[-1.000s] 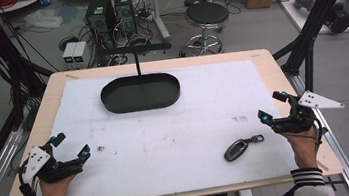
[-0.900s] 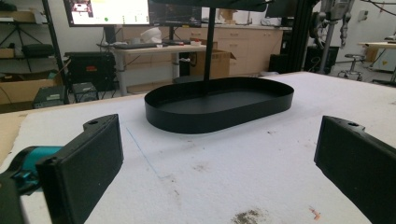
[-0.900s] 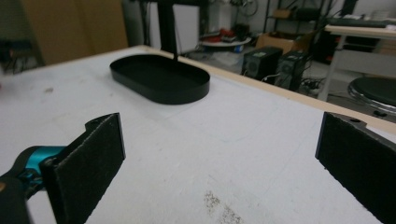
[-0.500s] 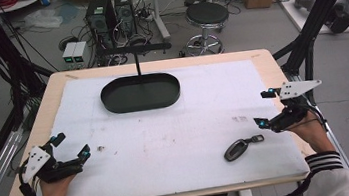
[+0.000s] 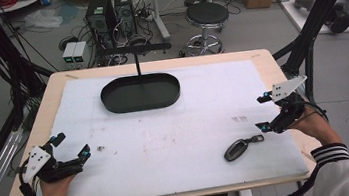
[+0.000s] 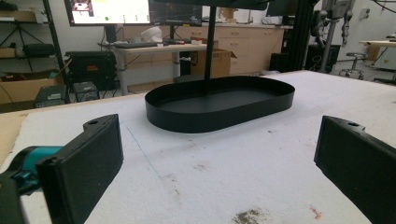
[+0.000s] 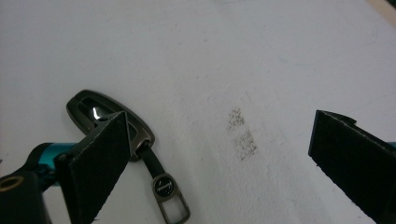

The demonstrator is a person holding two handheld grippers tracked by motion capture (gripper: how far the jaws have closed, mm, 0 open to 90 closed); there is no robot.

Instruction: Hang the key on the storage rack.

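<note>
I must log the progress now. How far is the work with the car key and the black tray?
Nothing looks done yet: the car key lies on the white mat, apart from the black tray, which holds nothing. In hand: the right gripper is open beside the key. The left gripper is open, idle. Grasping and any placing remain.

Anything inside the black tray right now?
The black tray looks empty in both views, bare floor apart from a thin post rising at its far side. Its near wall hides a strip of floor.
</note>
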